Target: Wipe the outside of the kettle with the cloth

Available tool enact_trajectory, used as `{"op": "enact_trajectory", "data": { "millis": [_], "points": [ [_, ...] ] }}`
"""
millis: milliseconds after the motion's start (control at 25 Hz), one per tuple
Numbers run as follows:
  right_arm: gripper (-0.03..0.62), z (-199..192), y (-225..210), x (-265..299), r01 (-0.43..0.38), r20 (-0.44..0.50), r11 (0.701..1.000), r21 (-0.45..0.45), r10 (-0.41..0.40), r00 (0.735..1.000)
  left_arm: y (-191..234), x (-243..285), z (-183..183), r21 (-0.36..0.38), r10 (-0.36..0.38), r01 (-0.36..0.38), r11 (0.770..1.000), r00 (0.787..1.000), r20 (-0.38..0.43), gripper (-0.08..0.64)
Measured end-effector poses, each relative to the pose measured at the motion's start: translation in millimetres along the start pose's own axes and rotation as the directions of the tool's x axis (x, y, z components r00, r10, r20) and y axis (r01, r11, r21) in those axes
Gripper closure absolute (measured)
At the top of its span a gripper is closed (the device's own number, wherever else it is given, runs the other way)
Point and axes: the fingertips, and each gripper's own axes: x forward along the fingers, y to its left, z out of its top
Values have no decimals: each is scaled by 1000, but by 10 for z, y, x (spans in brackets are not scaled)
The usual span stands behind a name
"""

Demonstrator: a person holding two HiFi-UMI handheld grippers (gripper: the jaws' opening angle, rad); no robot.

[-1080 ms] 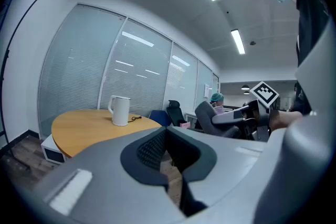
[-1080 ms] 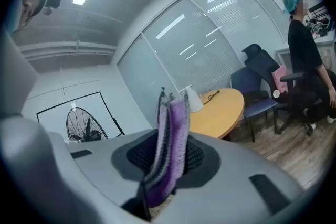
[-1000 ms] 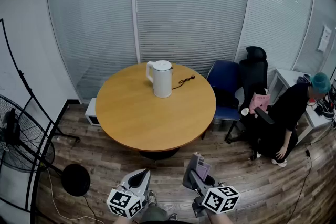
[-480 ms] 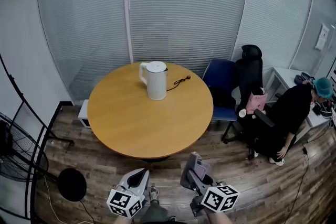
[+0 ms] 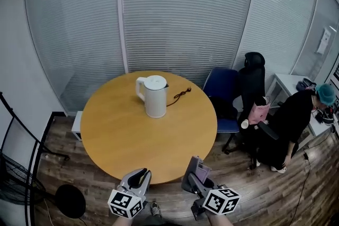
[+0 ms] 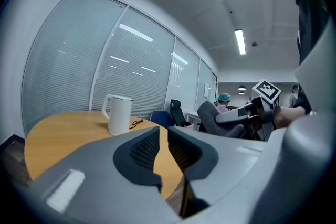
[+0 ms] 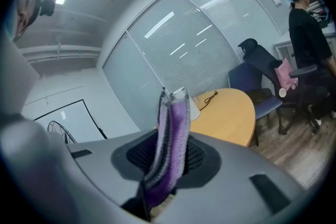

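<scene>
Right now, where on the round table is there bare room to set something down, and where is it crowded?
The table is bare from the kettle forward to its near rim, and left of the kettle to the left rim. Only the far right is busy: the cord lies there, with the blue chair close beside that edge.

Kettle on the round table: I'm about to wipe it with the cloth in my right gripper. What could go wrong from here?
1. The kettle stands free on the table; a one-sided push from the cloth in the right gripper could slide or tip it. The left gripper, fingers opening and empty, might steady it.
2. The black cord lies loose beside the kettle; the cloth could snag and drag it.
</scene>
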Motion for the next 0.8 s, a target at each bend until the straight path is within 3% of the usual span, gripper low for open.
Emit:
{"op": "enact_trajectory", "data": {
  "millis": [120,520,800],
  "points": [
    [495,137,-44,287,12,13,1000,7,-12,1000,242,250,72,0,-22,22,1000,1000,-15,447],
    [496,422,-198,1024,78,66,996,41,-81,995,888,818,260,26,-103,104,994,994,-33,432],
    [495,503,-295,1341,96,55,994,48,-99,994,1122,1007,226,8,-102,103,995,994,-40,413]
  ]
}}
